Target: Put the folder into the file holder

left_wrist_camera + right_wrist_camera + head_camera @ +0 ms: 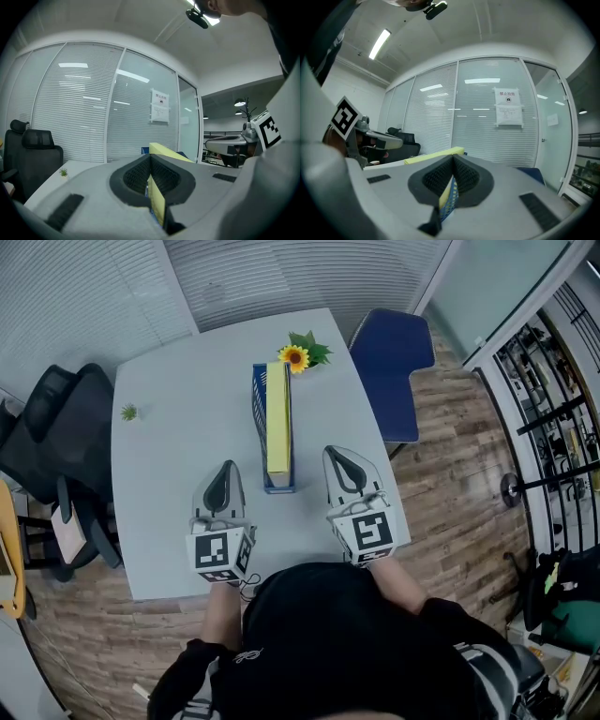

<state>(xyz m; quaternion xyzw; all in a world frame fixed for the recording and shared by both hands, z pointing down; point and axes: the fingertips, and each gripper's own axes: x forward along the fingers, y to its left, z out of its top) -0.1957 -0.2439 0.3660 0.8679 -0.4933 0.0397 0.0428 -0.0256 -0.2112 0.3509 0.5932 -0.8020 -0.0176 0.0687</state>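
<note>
A yellow folder (pixel 277 427) stands upright inside the blue file holder (pixel 258 413) in the middle of the grey table (pixel 178 437). My left gripper (pixel 223 472) is shut and empty, just left of the holder's near end. On the other side my right gripper (pixel 339 457) is shut too, holding nothing. In the left gripper view the jaws (pixel 150 157) meet, and the folder (pixel 168 152) shows beyond them. The right gripper view has its jaws (pixel 453 158) closed, with the folder (pixel 435 157) and the holder's blue mesh (pixel 449 206) behind.
A sunflower (pixel 295 357) lies at the holder's far end. A small green plant (pixel 128 412) sits at the table's left edge. A blue chair (pixel 394 362) stands at the right, a black chair (pixel 56 418) at the left. Glass walls with blinds lie beyond.
</note>
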